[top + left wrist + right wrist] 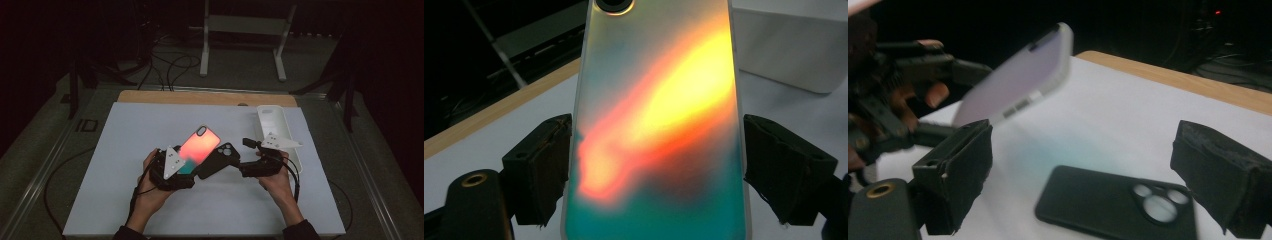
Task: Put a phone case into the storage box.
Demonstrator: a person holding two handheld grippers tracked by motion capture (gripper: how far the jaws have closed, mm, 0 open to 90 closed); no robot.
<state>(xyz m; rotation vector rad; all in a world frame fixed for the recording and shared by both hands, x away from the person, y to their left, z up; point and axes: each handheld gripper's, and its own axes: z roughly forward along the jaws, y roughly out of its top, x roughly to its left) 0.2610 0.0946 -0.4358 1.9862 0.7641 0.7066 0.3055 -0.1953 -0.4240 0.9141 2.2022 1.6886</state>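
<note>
Basically, the left gripper (176,172) was clamped on the iridescent phone case (199,145), 1 jaw on each long side near its bottom end. The left gripper view showed both pads pressed to the case's edges. The case was held lifted and tilted, camera-hole end pointing away from the person, clear of the mat.

The right gripper (250,156) had its jaws spread with nothing between them. In the right gripper view the black phone case (1118,205) lay flat on the white mat (150,130), between and just beyond the jaws, not touched. In the high view it sat just right of the lifted case, their near ends close together.

My read of the step: 1 case was picked and the 2nd was being lined up for a grasp. The next move called for the right jaws to drop around the black case's long edges and close. It lay flat, so a low, level approach was needed to catch the thin rim.

Room: tight between the 2 grippers, so the lifted case's lower end risked clipping the black one. The mat was open to the left and toward the far side. The white tray (272,122) stood at the far right, close to the mat's edge, near the right hand (275,182). A wooden table edge (200,97) ran beyond the mat.
</note>
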